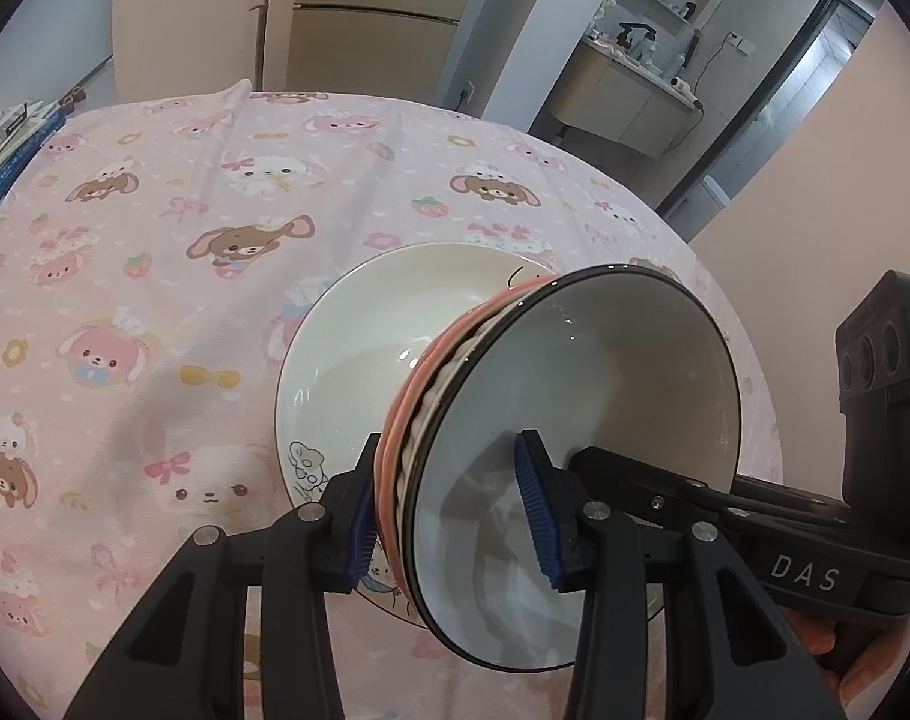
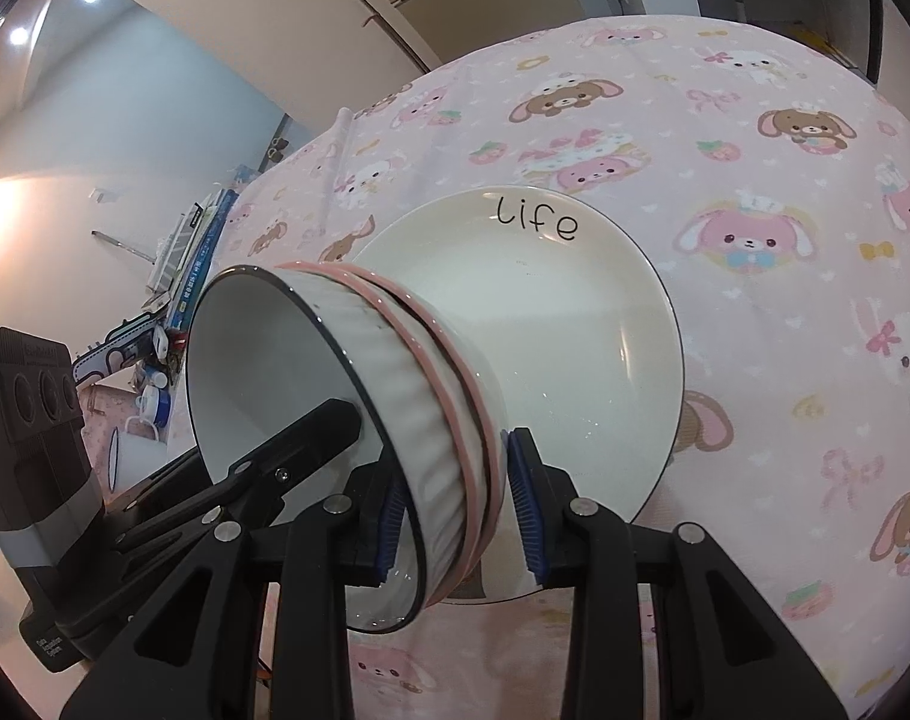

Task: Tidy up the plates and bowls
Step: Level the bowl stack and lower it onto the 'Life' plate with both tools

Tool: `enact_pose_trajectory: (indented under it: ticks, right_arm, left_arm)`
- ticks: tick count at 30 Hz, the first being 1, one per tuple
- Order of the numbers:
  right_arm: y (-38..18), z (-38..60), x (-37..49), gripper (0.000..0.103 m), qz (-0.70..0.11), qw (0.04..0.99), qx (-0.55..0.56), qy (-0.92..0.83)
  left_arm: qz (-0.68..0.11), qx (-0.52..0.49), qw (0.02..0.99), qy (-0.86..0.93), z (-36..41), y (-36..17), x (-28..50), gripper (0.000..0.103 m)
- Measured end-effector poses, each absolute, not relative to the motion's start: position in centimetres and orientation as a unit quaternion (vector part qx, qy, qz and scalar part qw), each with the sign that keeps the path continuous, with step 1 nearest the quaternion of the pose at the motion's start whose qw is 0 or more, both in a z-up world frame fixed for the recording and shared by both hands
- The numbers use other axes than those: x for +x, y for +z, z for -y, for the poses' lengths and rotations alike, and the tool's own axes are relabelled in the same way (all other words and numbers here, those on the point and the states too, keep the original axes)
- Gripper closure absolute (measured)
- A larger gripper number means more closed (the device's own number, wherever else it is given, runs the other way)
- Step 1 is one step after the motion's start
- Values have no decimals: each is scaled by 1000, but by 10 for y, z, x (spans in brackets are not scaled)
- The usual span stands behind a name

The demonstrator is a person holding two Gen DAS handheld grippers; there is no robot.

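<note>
Looking through the left wrist view:
Stack: three nested bowls (image 1: 515, 420) tipped on edge, the mouth of the innermost turned to the right of the picture, over a cream plate (image 1: 359, 324).
Bowl colours: a white bowl with a dark rim sits inside; pink rims show behind it.
Left gripper (image 1: 452, 516): its jaws stand partly open and clamped across the stack's near wall, one blue pad on the pink outer side, the other inside the white bowl.
Right gripper (image 1: 665, 486): reaches in from the right, one finger lying inside the bowl; its second finger is hidden, so its grip cannot be judged from here.
Hand (image 1: 845, 654): fingers wrapped under that gripper's handle at the lower right.
Plate: lies flat on the pink cartoon-print cloth (image 1: 155, 276) covering the desk; small drawings show on its near rim.
Only here: a room with shelves and a counter beyond the desk.

Right wrist view:
Stack (image 2: 431, 420): tipped the other way, mouth towards the left; the white outer wall is ribbed.
Right gripper (image 2: 458, 510): jaws partly open and closed on the rim wall, one pad inside, one outside against the pink bowls.
Left gripper (image 2: 299, 450): comes from the left, one finger inside the bowl.
Plate (image 2: 575, 324): the word "life" is written on its far rim.
Only here: books (image 2: 197, 264) at the desk's left edge.
</note>
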State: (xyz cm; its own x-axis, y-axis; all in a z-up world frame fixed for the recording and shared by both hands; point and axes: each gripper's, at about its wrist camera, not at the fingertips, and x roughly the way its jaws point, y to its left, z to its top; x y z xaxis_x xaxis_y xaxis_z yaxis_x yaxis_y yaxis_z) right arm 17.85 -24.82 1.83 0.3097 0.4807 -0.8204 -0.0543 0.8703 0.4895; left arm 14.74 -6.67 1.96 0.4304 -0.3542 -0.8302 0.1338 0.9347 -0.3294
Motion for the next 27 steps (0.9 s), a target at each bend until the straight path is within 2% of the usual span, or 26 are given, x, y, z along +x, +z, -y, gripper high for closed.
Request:
enact_pose_trajectory:
  ticks: [27]
  right_arm:
    - [13,249,192,71,-563,788,194,159]
  left_arm:
    - [-516,-87,841,-139,75,16,166,60]
